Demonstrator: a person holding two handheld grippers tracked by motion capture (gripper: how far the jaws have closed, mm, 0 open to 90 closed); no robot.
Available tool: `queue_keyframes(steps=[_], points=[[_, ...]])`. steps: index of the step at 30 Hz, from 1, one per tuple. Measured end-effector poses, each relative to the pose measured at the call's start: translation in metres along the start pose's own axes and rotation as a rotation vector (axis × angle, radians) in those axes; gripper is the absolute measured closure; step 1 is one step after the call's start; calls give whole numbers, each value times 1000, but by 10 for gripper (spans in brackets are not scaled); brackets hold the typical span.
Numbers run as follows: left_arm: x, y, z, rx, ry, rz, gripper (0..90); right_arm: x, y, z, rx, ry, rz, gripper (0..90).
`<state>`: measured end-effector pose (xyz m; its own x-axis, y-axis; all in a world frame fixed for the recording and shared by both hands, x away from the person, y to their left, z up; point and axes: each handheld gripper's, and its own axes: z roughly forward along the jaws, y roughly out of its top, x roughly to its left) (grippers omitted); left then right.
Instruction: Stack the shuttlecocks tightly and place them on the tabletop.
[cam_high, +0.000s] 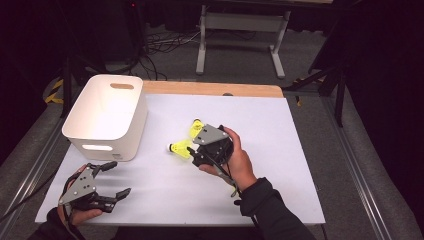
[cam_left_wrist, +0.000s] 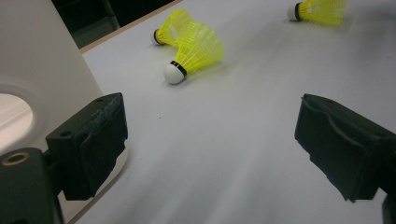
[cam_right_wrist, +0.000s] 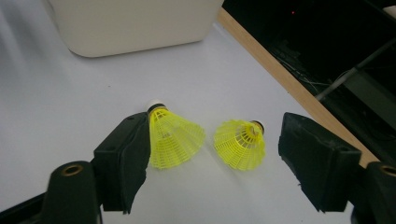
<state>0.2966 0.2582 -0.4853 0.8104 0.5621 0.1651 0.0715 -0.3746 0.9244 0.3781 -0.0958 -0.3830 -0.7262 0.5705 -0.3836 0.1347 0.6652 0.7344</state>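
right gripper (cam_right_wrist: 212, 154) — jaws wide, straddling two yellow shuttlecocks, near one (cam_right_wrist: 173, 139) against its left jaw, second (cam_right_wrist: 240, 143) beside | left gripper (cam_high: 114, 178) — wide, empty, parked by white bin (cam_high: 107, 117), likely their destination | third shuttlecock (cam_left_wrist: 320, 10) possibly apart

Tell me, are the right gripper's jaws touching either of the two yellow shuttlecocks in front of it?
Cannot tell. In the right gripper view the right gripper is open; one shuttlecock overlaps a jaw's edge, contact unclear. The other shuttlecock lies clear of the opposite jaw.
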Motion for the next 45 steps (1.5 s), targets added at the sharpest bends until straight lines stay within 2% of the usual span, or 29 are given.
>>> queue_keyframes(steps=[3, 4, 6, 8, 9, 10, 13, 15, 22, 24, 27, 28, 30, 31, 35, 43, 45], points=[[0, -1, 1, 4, -5, -1, 102, -6, 0, 16, 42, -17, -15, 295], [0, 0, 1, 9, -10, 1, 104, -12, -1, 27, 69, -20, -20, 330], [0, -1, 2, 7, -11, -1, 104, -16, -3, 32, 79, -24, -16, 347], [-1, -1, 2, 7, -11, 0, 104, -27, -8, 43, 103, -15, 20, 391], [0, -1, 2, 6, -13, 1, 104, -38, -14, 53, 134, -17, 45, 414], [0, -1, 2, 5, -13, 1, 104, -44, -17, 57, 149, -16, 56, 439], [1, -1, 2, 10, -16, -2, 104, -52, -20, 63, 169, -10, 78, 455], [1, -1, 2, 11, -19, -3, 104, -57, -22, 67, 180, -24, 88, 472], [0, -2, 4, 17, -28, 2, 105, -55, -22, 85, 228, -10, 49, 558], [0, -2, 4, 18, -29, 1, 105, -54, -21, 90, 237, -11, 34, 628], [0, -2, 5, 25, -30, 2, 105, -53, -20, 94, 245, -10, 30, 681], [0, -2, 5, 30, -31, 3, 106, -53, -18, 97, 253, -24, 20, 739], [1, -3, 5, 31, -32, 2, 105, -53, -18, 98, 251, -19, 25, 763], [1, -3, 6, 30, -32, 2, 105, -52, -17, 100, 259, -32, 19, 823], [1, -3, 6, 36, -38, 0, 106, -52, -16, 101, 264, -40, 12, 889], [0, -3, 7, 42, -40, 3, 106, -54, -17, 99, 291, -57, -7, 900], [0, -3, 7, 43, -40, 2, 106, -53, -18, 100, 295, -51, -4, 861]])
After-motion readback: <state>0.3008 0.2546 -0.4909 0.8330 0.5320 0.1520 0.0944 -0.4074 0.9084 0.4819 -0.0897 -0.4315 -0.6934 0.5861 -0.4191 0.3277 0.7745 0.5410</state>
